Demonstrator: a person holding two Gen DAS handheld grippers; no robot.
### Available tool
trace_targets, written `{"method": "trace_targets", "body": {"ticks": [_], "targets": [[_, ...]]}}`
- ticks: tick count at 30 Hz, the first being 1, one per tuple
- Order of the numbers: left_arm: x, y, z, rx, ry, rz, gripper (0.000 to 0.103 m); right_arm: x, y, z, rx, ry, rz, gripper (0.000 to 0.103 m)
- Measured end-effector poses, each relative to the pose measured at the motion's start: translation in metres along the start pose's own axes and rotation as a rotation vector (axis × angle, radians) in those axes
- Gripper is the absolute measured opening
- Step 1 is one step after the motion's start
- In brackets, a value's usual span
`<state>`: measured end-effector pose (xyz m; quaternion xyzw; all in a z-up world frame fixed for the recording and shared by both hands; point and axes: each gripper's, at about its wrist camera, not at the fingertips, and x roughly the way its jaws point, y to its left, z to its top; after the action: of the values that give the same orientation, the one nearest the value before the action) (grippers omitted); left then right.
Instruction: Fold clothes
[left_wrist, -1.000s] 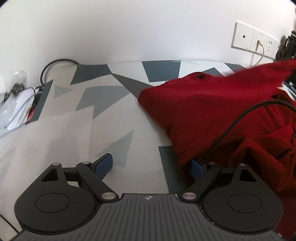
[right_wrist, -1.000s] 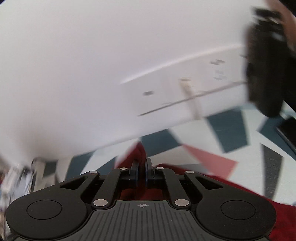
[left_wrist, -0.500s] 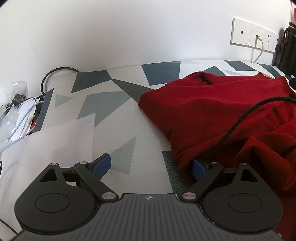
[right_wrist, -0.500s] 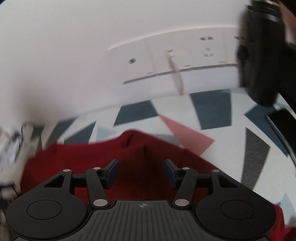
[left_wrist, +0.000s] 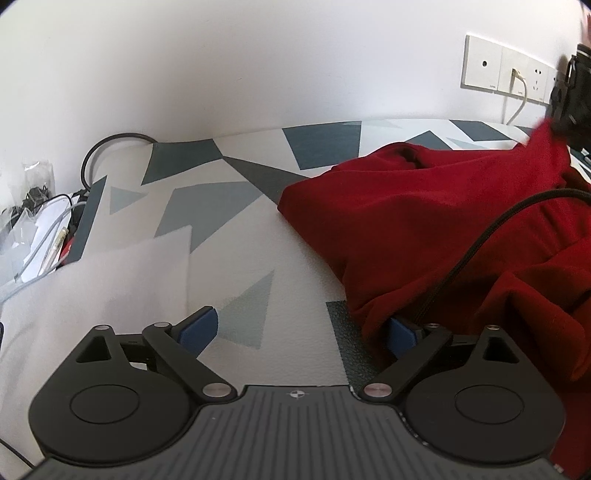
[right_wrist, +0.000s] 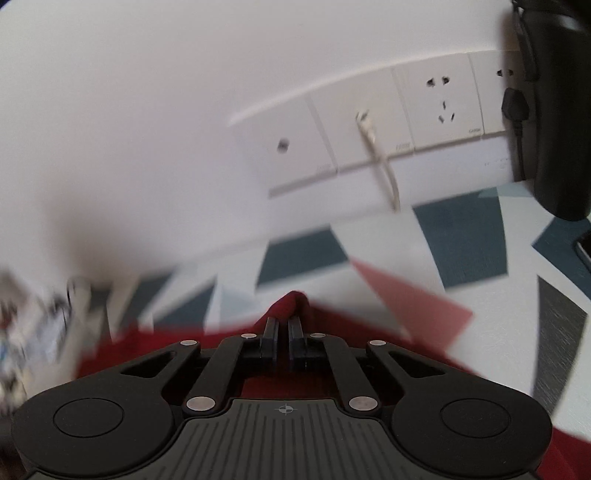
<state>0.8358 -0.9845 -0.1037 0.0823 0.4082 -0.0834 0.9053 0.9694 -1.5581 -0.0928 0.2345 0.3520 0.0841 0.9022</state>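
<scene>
A dark red garment (left_wrist: 424, 221) lies crumpled on the patterned tabletop (left_wrist: 236, 236), filling the right half of the left wrist view. My left gripper (left_wrist: 301, 328) hovers low over the table with its jaws wide and opening. Only bare table lies between its blue pads, and the right pad (left_wrist: 400, 330) sits at the garment's near hem. My right gripper (right_wrist: 283, 325) is shut on a pinched peak of the red garment (right_wrist: 291, 301), which pokes up just past the fingertips. In the left wrist view the garment's far right corner (left_wrist: 546, 144) rises to a point.
Wall sockets (right_wrist: 436, 103) with a white cable (right_wrist: 384, 166) are straight ahead. A black bottle (right_wrist: 557, 110) and a phone edge (right_wrist: 583, 247) stand at the right. Cables and clutter (left_wrist: 40, 221) crowd the left edge. A white sheet (left_wrist: 96, 295) lies front left. A black braided cable (left_wrist: 480, 240) crosses the garment.
My right gripper opened over the garment, then shut on a fold of it and sank a little. The lifted cloth corner dropped flat, then rose again. My left gripper stayed put.
</scene>
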Motion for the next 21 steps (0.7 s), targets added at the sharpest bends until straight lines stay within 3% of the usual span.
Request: {"method": "trace_targets", "body": {"ticks": [2, 6, 14, 21], "targets": [[0.000, 0.000, 0.001, 0.004, 0.002, 0.001, 0.096, 0.015, 0.001, 0.017, 0.051, -0.005, -0.004, 0.005], [0.000, 0.000, 0.001, 0.003, 0.004, 0.000, 0.097, 0.036, 0.006, 0.029, 0.033, -0.002, -0.098, 0.030], [0.002, 0.002, -0.002, -0.017, -0.002, 0.001, 0.100, 0.007, -0.027, -0.006, 0.186, 0.064, 0.013, 0.034], [0.001, 0.002, -0.001, -0.011, -0.001, 0.007, 0.101, 0.016, -0.034, -0.026, 0.224, 0.088, 0.023, 0.036]]}}
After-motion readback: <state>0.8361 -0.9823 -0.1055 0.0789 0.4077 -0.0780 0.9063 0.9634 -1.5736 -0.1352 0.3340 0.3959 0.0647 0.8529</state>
